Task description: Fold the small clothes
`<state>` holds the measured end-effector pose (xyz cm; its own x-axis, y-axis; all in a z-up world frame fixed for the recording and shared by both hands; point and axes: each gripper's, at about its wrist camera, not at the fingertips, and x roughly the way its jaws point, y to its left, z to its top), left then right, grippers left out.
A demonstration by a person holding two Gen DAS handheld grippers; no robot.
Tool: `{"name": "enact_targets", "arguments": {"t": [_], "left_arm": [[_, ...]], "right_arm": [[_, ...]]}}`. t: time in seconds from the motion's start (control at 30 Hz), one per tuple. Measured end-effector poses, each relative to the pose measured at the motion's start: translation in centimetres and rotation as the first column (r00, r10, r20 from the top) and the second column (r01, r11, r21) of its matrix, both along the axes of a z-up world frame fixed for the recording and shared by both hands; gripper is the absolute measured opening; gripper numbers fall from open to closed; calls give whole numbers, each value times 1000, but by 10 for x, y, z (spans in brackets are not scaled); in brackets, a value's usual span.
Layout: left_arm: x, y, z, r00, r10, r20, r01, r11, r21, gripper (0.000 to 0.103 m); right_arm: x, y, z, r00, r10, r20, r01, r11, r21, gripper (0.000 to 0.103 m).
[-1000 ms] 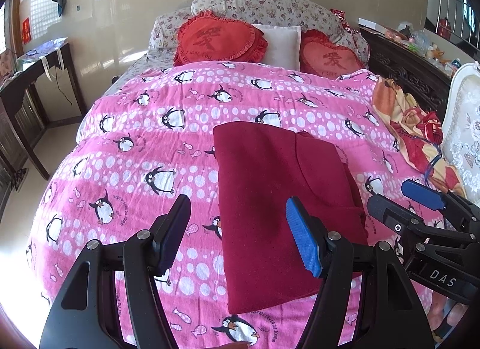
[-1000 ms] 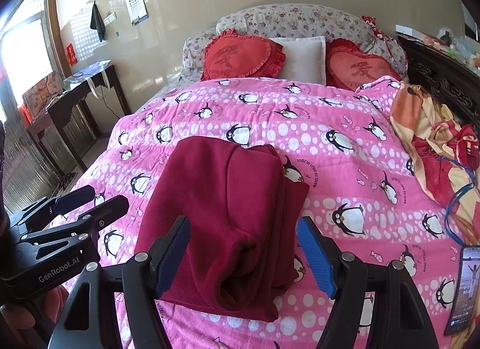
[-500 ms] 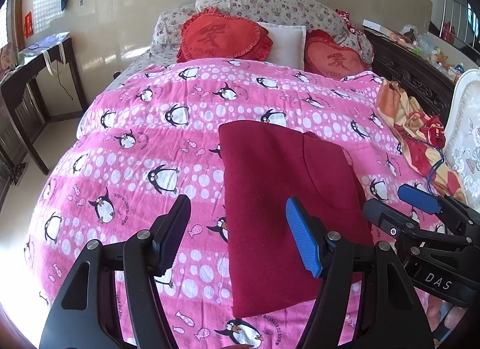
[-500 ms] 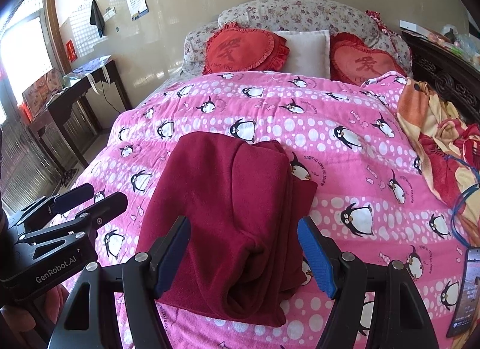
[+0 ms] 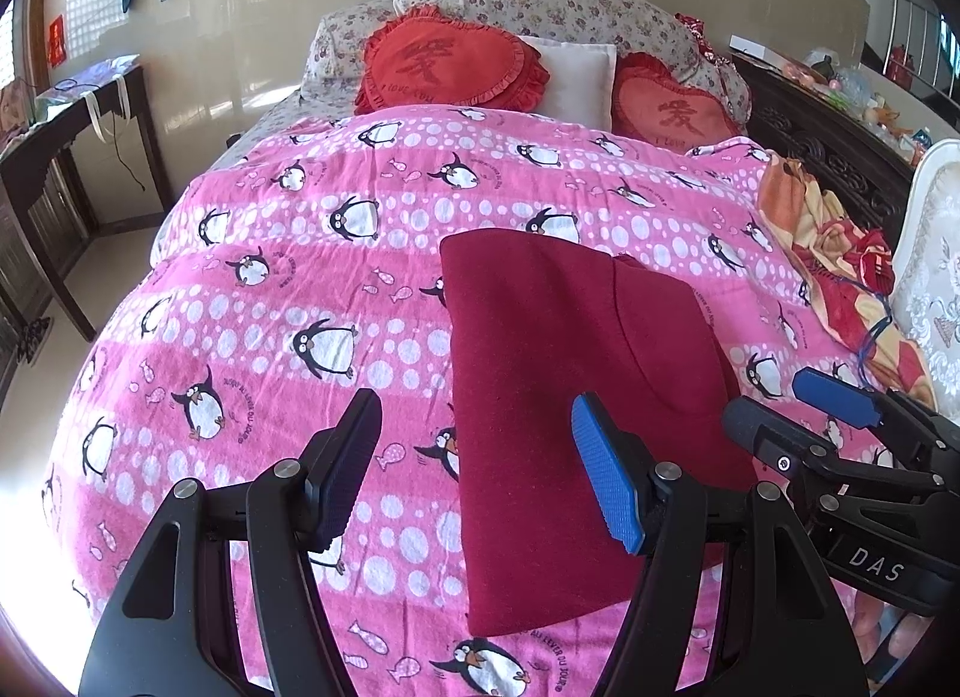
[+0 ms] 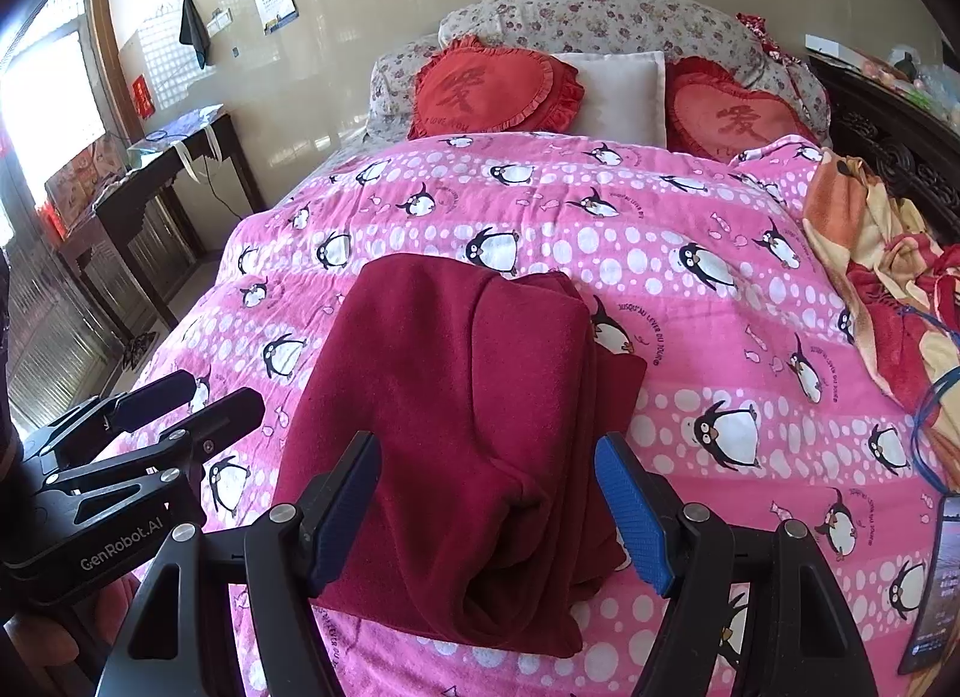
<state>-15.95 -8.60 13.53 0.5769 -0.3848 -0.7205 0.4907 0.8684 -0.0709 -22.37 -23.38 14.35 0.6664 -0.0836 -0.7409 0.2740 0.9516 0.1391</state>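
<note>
A: Item 1, the garment. Where is it listed?

B: A dark red garment (image 5: 576, 397), recorded folded into a long rectangle with layered edges stacked along its right side, is laid flat on the pink penguin blanket (image 5: 288, 289). In the left wrist view it fills the centre and lower centre; in the right wrist view it (image 6: 456, 409) runs from the centre to the bottom edge.

A: Item 2, the tongs?

B: The left gripper (image 5: 480, 481) is spread wide, nothing pinched, its blue pad over the garment's near half. The right gripper (image 6: 486, 511) is likewise spread and empty, the cloth seen between its jaws but not touched, as far as can be judged.

A: What has been altered over the last 1 second?

B: Little. The garment's shape is unchanged. Both grippers have been drawn slightly back and up, so more blanket is shown around the cloth. No fresh grasp has been taken.

A: Meaning for the task?

B: A fold is judged complete and released. Either 1 further crosswise fold is to be started at the near hem, or the piece is finished.

A: Surroundings?

B: 2 red heart cushions (image 5: 450, 61) and a white pillow (image 5: 576, 73) at the upper centre; an orange patterned cloth (image 6: 870, 277) at the right edge.
</note>
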Motion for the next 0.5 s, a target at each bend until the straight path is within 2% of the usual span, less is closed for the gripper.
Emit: {"name": "enact_targets", "arguments": {"t": [0.5], "left_arm": [[14, 9, -9, 1000, 15, 1, -15, 1000, 0, 66]], "right_arm": [[5, -7, -11, 1000, 5, -11, -5, 999, 34, 71]]}}
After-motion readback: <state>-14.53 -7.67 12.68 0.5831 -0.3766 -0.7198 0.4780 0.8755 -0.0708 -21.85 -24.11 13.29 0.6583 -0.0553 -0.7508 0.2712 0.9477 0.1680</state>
